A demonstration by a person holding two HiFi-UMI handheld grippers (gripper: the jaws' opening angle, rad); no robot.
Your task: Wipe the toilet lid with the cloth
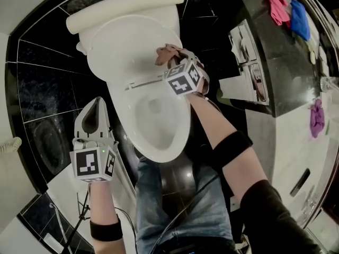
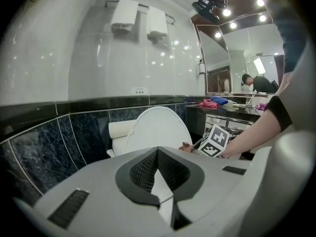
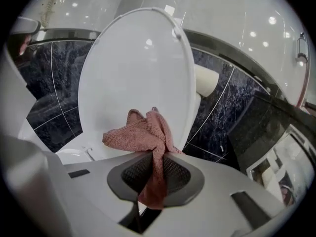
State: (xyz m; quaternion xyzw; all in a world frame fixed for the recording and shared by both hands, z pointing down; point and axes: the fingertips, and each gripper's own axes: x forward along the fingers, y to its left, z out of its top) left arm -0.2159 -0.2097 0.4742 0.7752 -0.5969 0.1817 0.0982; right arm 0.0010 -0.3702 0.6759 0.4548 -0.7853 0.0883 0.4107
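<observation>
The white toilet lid stands raised against the cistern, above the open bowl. My right gripper is shut on a pinkish-brown cloth, which bunches out past the jaw tips at the lid's lower right edge. In the right gripper view the cloth hangs in front of the lid; whether it touches the lid I cannot tell. My left gripper is shut and empty, held left of the bowl. From the left gripper view the lid and the right gripper's marker cube lie ahead.
Dark marbled wall tiles surround the toilet. A dark counter on the right carries pink, blue and purple cloths. The person's legs in jeans stand right before the bowl. Two paper rolls hang on the wall.
</observation>
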